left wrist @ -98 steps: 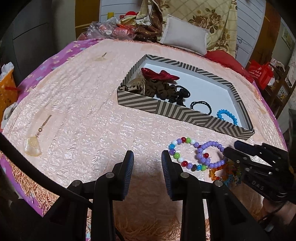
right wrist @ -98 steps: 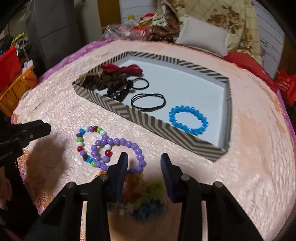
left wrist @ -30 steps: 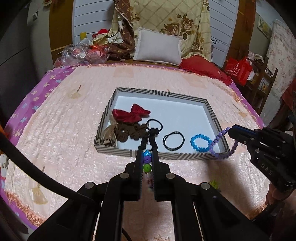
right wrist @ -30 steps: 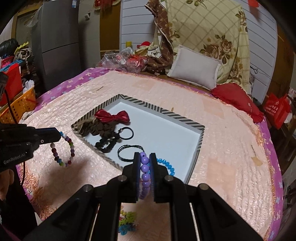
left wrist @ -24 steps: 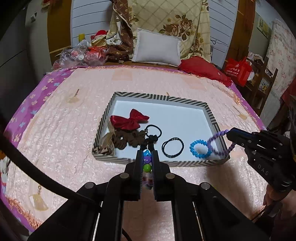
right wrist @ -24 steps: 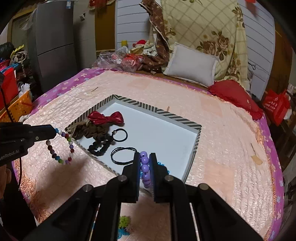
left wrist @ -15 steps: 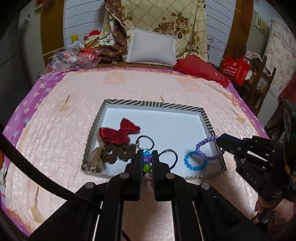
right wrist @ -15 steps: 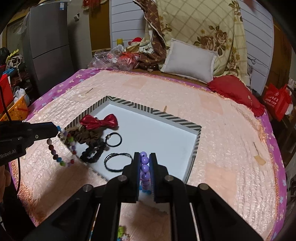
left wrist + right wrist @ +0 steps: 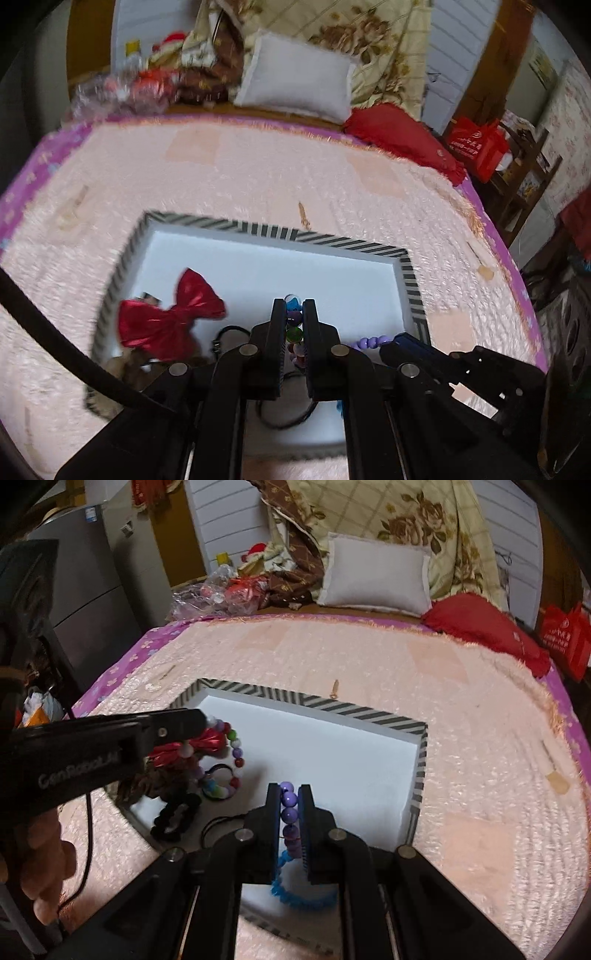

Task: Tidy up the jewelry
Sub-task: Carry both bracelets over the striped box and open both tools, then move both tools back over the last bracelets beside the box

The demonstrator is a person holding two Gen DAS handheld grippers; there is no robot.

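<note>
Judging by what lies in the striped tray (image 9: 421, 771), I put the sorting well past halfway; the red bow (image 9: 173, 317), the dark scrunchies (image 9: 175, 814), the black hair ties (image 9: 218, 821) and the blue bracelet (image 9: 295, 893) already rest on its white floor. My left gripper (image 9: 294, 328) has its jaws pressed on the multicoloured bracelet (image 9: 231, 764), which dangles over the tray's left part, just above the bow and scrunchies; my right gripper (image 9: 289, 812) pinches the purple bracelet (image 9: 288, 808) the same way, hanging over the near part of the tray, above the blue one. What is left, as I read it, is to lower both and let go; whether more jewelry waits on the bedspread near me I cannot tell, since both grippers hide that ground.

Around the tray, the peach bedspread (image 9: 480, 738) carries a few small scraps (one sits just beyond the far rim); a white pillow (image 9: 376, 576), a red cushion (image 9: 484, 627) and a heap of clutter (image 9: 229, 590) lie well apart at the far edge. My concern is crowding; the two grippers sit close together, and the left half of the tray is already cluttered, so the beads could land tangled in the hair ties; the open white floor on the right looks the safer spot.
</note>
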